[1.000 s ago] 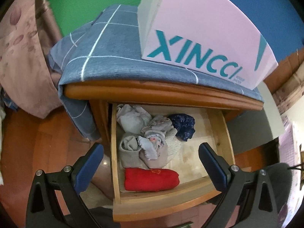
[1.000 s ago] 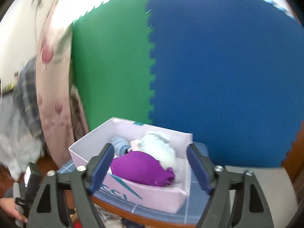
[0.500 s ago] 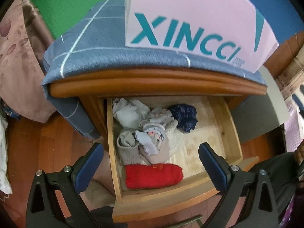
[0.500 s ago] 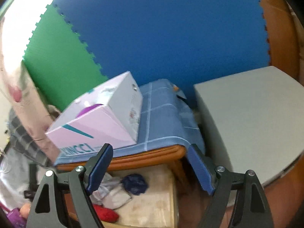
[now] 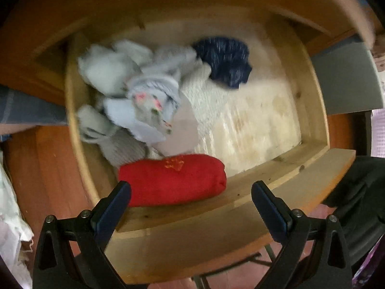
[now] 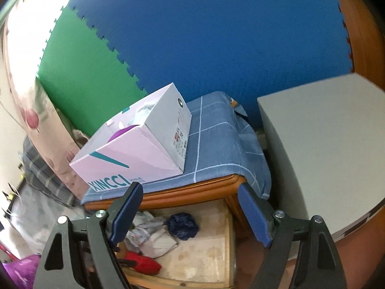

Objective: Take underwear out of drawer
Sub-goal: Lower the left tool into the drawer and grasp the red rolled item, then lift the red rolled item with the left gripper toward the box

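Red rolled underwear [image 5: 172,183] lies at the front of the open wooden drawer [image 5: 240,207], touching its front wall, with pale garments [image 5: 134,96] and a navy piece [image 5: 225,61] heaped behind it. Left gripper [image 5: 191,206] hangs over that front wall, fingers [image 5: 113,208] spread wide and empty. Right gripper [image 6: 190,213] hovers above the drawer, equally wide, holding nothing.

Green foam wall panel [image 6: 79,72] adjoins a blue foam wall panel [image 6: 216,43]; reddish wooden floor [image 5: 48,168]; grey cabinet [image 6: 324,144] right of the claw.
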Demonstrator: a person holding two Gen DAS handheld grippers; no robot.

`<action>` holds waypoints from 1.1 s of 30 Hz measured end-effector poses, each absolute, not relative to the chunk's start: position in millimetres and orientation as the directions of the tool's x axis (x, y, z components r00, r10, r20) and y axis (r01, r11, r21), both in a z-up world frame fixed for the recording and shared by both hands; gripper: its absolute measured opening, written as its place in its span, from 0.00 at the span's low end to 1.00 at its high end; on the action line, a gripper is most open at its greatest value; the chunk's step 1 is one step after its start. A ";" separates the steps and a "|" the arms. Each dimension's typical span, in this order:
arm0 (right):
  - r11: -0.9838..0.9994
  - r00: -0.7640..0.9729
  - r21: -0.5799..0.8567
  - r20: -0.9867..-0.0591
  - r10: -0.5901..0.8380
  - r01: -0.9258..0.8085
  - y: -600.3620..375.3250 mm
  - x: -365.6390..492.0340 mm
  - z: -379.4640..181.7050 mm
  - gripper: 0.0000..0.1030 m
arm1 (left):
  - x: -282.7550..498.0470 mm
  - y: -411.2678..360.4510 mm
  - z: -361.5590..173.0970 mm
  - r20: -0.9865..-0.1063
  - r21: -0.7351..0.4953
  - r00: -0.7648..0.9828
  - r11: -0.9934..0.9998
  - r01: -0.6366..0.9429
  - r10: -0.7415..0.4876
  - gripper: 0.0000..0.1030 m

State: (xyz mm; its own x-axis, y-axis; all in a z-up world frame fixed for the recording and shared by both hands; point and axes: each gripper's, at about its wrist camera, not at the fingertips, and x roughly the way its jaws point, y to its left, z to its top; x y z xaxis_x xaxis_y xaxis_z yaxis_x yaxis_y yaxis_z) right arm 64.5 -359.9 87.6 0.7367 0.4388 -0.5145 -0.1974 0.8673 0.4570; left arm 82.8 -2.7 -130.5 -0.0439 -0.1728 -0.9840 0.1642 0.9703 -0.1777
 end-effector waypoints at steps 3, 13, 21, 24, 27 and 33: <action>0.839 0.726 0.512 -0.505 0.468 -0.185 -368.4 66.9 83.8 0.81 | 87.6 -10.7 -143.1 -0.988 -0.148 -0.072 0.975 0.165 -0.137 0.96; 0.802 0.698 0.563 -0.494 0.519 -0.198 -373.1 67.0 80.9 0.81 | 93.9 -35.7 -191.1 -0.975 0.000 -0.215 0.973 0.231 0.051 0.96; 0.794 0.680 0.568 -0.496 0.540 -0.216 -371.4 66.4 79.9 0.81 | 96.0 -40.8 -214.2 -0.960 0.030 -0.260 0.960 0.277 0.105 0.91; 0.794 0.680 0.570 -0.497 0.539 -0.213 -371.6 67.3 79.0 0.81 | 98.3 -26.8 -215.2 -0.967 0.007 -0.248 0.977 0.215 0.061 0.68; 0.797 0.683 0.566 -0.499 0.534 -0.209 -371.7 67.6 78.7 0.81 | 92.1 -27.4 -209.4 -0.976 0.004 -0.212 0.969 0.245 0.058 0.55; 0.803 0.683 0.564 -0.510 0.523 -0.194 -371.7 70.8 75.3 0.81 | 64.5 -14.8 -172.8 -0.995 -0.065 -0.090 0.981 0.181 -0.049 0.34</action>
